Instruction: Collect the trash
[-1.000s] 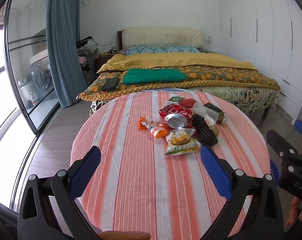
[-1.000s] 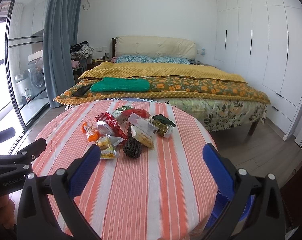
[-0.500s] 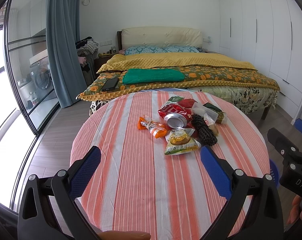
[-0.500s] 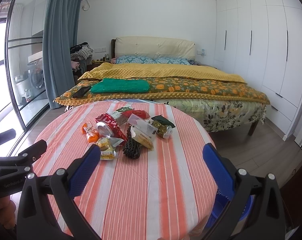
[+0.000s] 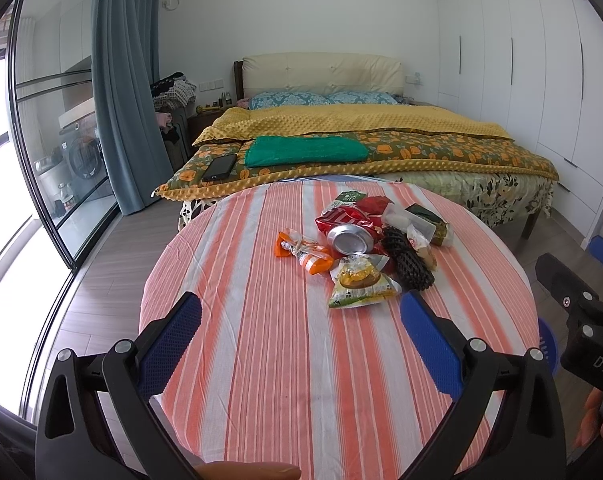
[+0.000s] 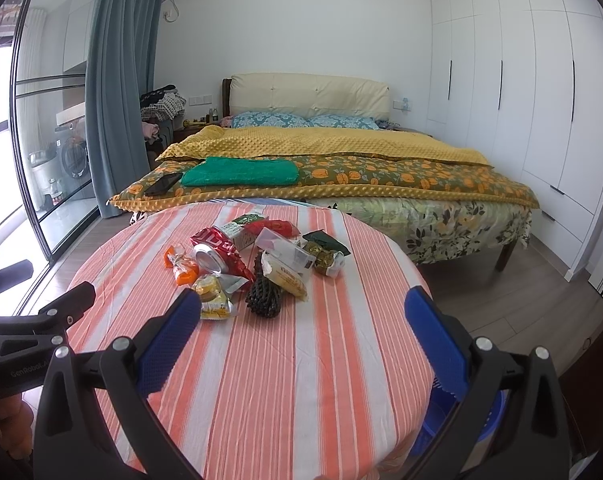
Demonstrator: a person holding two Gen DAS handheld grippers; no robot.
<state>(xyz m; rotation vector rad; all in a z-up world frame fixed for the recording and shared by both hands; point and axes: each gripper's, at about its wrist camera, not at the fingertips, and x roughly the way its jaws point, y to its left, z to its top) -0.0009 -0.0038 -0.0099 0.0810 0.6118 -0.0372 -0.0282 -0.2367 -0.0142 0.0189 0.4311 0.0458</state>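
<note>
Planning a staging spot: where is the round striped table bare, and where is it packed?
Bare: the near half of the striped tablecloth, between both open grippers and the yellow-green snack packet; also the left strip beyond the orange wrapper. The right edge past the black mesh sleeve is narrower. Crowded: the far centre, around the crushed red can and clear plastic box.

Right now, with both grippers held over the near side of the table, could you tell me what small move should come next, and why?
Probably ease the right gripper forward toward the black mesh sleeve: its jaws stand open and empty, and that piece lies nearest it in the trash pile.
</note>
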